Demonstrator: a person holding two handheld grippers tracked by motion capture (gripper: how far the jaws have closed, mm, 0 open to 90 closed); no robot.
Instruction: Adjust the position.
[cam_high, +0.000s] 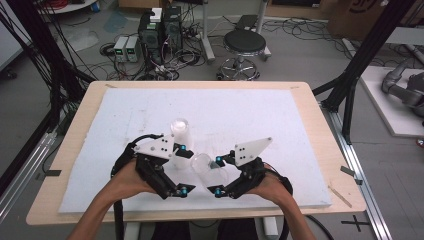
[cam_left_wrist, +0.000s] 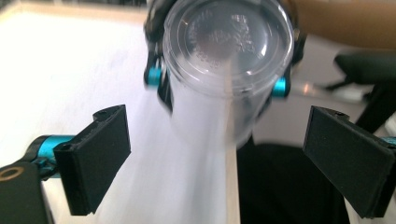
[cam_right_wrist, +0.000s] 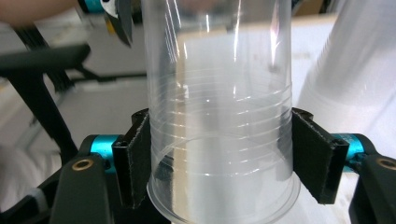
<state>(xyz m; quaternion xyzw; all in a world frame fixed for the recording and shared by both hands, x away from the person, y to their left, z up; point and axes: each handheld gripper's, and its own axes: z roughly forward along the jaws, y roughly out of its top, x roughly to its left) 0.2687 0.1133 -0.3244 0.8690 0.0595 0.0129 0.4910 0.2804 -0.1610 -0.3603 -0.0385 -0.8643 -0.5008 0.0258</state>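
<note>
High view, L to R: left gripper (cam_high: 183, 169) sits at 7 o'clock of the pad (cam_high: 125, 107), jaws spread wide, nothing between them. At its 12 o'clock an upturned cup (cam_high: 180, 129) stands on the pad, base up, just beside the upper jaw; contact can't be confirmed. It may be a stack rather than one cup, can't tell. Next, centre-front, a second cup (cam_high: 206, 169) lies on its side in the air between the two grippers, rim toward the right gripper (cam_high: 217, 175), base toward the left.

Left gripper view: jaws released, well apart, bare. Second cup (cam_left_wrist: 229, 51) seen base-on at 12 o'clock, past the jaw tips, not between them. Blurred lower down.

Right gripper view: jaws clenched on the second cup (cam_right_wrist: 219, 140) near its rim, pads pressing both walls, wall slightly pinched. Grip looks firm. Upturned cup (cam_right_wrist: 350, 74) at 2 o'clock, on the pad.

Status, as judged: work appears to be separating or handling clear cups. Done: second cup is off the pad and carried by the right gripper alone; left has let go. Left to do: set the held cup down or onto the standing one; which of the two can't be told. Risk: thin wall, may buckle under clamp.
</note>
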